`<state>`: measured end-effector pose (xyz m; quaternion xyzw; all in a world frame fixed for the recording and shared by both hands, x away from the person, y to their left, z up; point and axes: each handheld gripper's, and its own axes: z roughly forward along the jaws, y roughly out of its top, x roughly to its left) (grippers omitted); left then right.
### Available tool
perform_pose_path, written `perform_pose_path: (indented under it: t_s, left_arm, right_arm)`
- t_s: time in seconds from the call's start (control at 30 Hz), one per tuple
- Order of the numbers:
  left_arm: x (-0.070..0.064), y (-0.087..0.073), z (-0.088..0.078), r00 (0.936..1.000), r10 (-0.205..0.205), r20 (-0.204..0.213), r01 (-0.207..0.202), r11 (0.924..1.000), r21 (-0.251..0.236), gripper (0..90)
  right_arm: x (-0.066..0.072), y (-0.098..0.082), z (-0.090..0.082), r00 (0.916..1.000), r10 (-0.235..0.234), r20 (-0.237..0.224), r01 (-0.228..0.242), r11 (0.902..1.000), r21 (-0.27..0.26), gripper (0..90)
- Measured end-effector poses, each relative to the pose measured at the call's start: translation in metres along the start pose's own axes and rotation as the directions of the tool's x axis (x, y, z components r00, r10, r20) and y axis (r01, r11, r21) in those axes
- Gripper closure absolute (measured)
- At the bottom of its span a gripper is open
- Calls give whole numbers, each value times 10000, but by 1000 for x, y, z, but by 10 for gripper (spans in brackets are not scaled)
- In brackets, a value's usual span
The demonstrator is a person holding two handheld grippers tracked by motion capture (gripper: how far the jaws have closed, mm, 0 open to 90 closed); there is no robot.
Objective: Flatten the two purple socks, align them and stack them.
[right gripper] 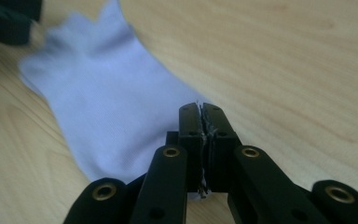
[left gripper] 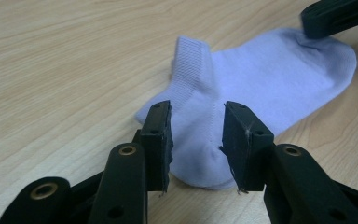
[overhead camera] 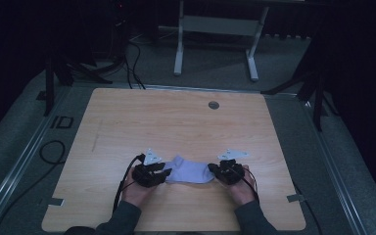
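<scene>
The sock [overhead camera: 191, 172], pale lavender and lying flat, stretches between the two grippers near the person's edge of the wooden surface [overhead camera: 176, 122].

The left gripper [left gripper: 196, 135] sits low at one end of the sock, its jaws spread apart and straddling the heel and ribbed cuff, with cloth showing in the gap between them. From the left gripper view I cannot tell for certain whether the jaws touch the fabric or hover just above it. The left hand [overhead camera: 136, 191] comes in from below, palm wrapped around the gripper body, and a dark sleeve [overhead camera: 120, 220] covers the forearm.

The right gripper [right gripper: 201, 140] is at the opposite end, jaws pressed together on the sock's edge, a sliver of fabric and a few loose threads pinched between the pads. Ahead of it the sock runs away over the surface toward the other gripper, whose black jaw shows blurred at the far corner. The right hand [overhead camera: 242, 191] mirrors the left, angled inward.

A black cable [overhead camera: 125, 176] trails back from the left gripper toward the person. Well beyond both grippers, a small round grommet [overhead camera: 214, 105] is set in the surface, and farther off white frame legs [overhead camera: 178, 54] stand on the grey floor [overhead camera: 215, 73].
</scene>
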<state>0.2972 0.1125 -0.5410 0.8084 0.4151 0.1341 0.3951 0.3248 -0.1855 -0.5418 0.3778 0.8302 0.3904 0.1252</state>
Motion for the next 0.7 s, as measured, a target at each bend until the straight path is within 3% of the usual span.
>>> perform_pose_path:
  t_s: [0.07, 0.17, 0.7]
  left_arm:
    - [2, 0, -1, 10000, -76, -45, 76, 10000, -27, 610]
    - [6, 0, -2, 9997, -210, -115, 209, 9998, -30, 600]
    - [22, 0, -3, 9967, -556, -590, 553, 9984, -69, 579]
  right_arm:
    - [-2, 2, -6, 9997, 167, -157, -173, 9993, -336, 867]
    - [-5, 3, -11, 9997, 225, 23, -224, 9987, -462, 864]
    - [-30, -6, -14, 9950, 732, 679, -714, 9971, -282, 862]
